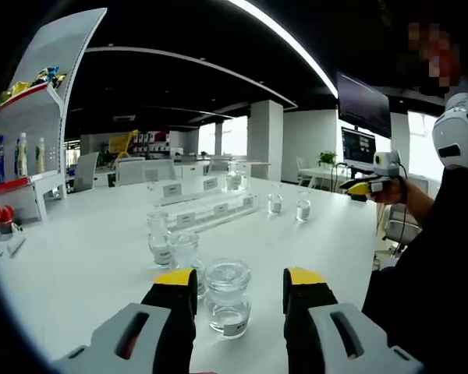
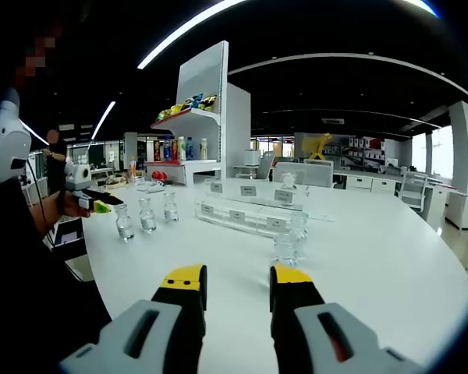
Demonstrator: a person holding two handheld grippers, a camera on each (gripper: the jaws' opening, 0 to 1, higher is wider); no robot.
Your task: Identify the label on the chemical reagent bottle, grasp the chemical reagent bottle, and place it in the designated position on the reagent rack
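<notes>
I am holding my left tongs (image 1: pixel 238 284) over a smooth white table (image 1: pixel 86 257). Their jaws are grey with yellow tips, and they are standing wide open. A small round clear glass bottle with a wide glass stopper (image 1: pixel 227 298) is sitting between them, with a white label low on its front. I cannot tell if the tips are touching it. It looks shiny and see-through.

Just behind it, a bit to the left, two more small clear glass bottles (image 1: pixel 171 248) are standing close together. Farther away, a long clear plastic rack with white label cards (image 1: pixel 210 209) is lying across the table. One glass bottle (image 1: pixel 233 178) is standing on its far step. Two more little bottles (image 1: pixel 288 205) are standing to the right of the rack.

My right tongs (image 2: pixel 232 280) are open too, and they are holding nothing. Two clear bottles (image 2: pixel 290 238) are standing beyond them, near the rack (image 2: pixel 246 212). Three small bottles (image 2: pixel 147 215) are standing in a row far to the left. In this view my left tongs (image 2: pixel 93 201) are coming in from the left, past my dark sleeve (image 2: pixel 23 257).

A tall white shelf with coloured bottles (image 2: pixel 187 132) is standing behind the table. A dark screen (image 1: pixel 363 105) is hanging on the far right.
</notes>
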